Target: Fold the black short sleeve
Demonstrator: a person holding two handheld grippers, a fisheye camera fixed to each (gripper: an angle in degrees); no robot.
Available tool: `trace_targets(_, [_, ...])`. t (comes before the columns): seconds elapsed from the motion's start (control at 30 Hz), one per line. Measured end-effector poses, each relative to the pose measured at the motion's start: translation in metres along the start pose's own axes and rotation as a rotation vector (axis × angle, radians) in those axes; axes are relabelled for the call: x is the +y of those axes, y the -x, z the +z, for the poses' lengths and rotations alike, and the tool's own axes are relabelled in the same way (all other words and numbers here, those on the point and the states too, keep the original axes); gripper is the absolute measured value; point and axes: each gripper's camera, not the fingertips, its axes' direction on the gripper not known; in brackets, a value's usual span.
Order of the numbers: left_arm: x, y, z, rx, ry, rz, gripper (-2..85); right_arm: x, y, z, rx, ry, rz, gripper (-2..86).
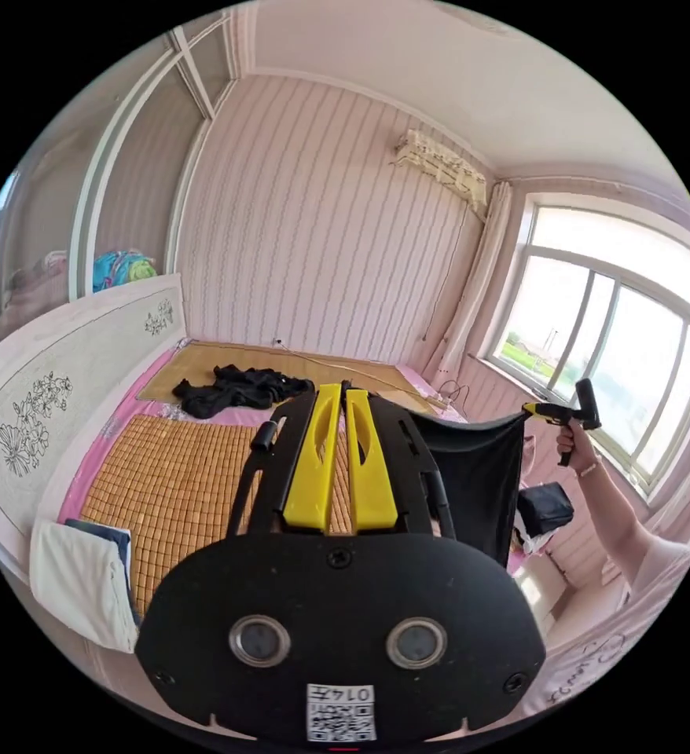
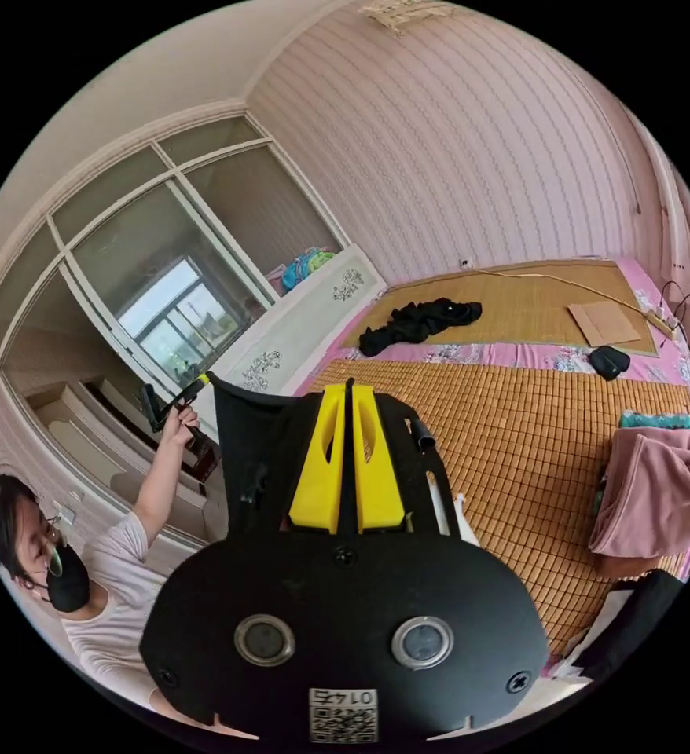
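Both grippers (image 1: 343, 390) (image 2: 350, 385) raised apart, yellow fingers (image 1: 313, 459) together.

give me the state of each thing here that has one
black short sleeve garment: held up in the air, stretched between the two tongs
left tongs: shut on the garment's edge
right tongs: shut on the garment's other edge
crumpled pile of black clothes: unfolded, lying on the woven bamboo bed mat
pink cloth: bunched at the mat's edge
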Motion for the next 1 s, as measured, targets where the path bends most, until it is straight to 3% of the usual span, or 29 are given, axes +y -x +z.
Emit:
trace_targets(0.17, [-0.079, -0.02, -0.03, 0.047, -0.265, 0.014, -1.0, -0.056, 0.051, -0.065, -0.022, -0.347, -0.203, 0.6])
trace_targets(0.3, [-0.067, -0.029, -0.024, -0.008, -0.215, 0.136, -1.0, -0.051, 0.063, -0.068, -0.002, -0.344, -0.333, 0.6])
trace_targets(0.53, [0.08, 0.018, 0.102, -0.078, 0.219, 0.185, -1.0, 0.034, -0.025, 0.033, 0.054, -0.067, -0.204, 0.6])
trace_targets(0.77, [0.259, 0.067, 0.228, -0.052, 0.611, 0.043, -0.9, 0.151, -0.173, 0.163, 0.048, 0.188, 0.341, 0.6])
trace_targets(1.0, [0.348, 0.071, 0.255, -0.05, 0.82, 0.06, -1.0, 0.211, -0.219, 0.209, 0.076, 0.35, 0.554, 0.6])
